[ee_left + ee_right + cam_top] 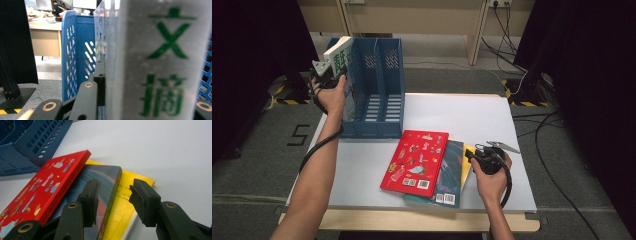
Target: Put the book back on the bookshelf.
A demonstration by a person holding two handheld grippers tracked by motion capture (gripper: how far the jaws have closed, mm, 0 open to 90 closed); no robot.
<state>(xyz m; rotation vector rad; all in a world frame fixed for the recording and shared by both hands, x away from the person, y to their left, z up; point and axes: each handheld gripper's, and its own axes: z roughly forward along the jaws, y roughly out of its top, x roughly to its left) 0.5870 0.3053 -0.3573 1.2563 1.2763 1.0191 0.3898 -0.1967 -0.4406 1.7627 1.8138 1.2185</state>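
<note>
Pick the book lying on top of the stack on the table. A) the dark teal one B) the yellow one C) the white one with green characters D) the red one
D: the red book overlaps the dark teal book, which in turn covers the yellow book.

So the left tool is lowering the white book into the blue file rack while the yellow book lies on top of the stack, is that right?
Not quite: the high view shows the red book on top of the stack; the yellow book is at the bottom. The left tool does hold the white book at the blue file rack.
</note>
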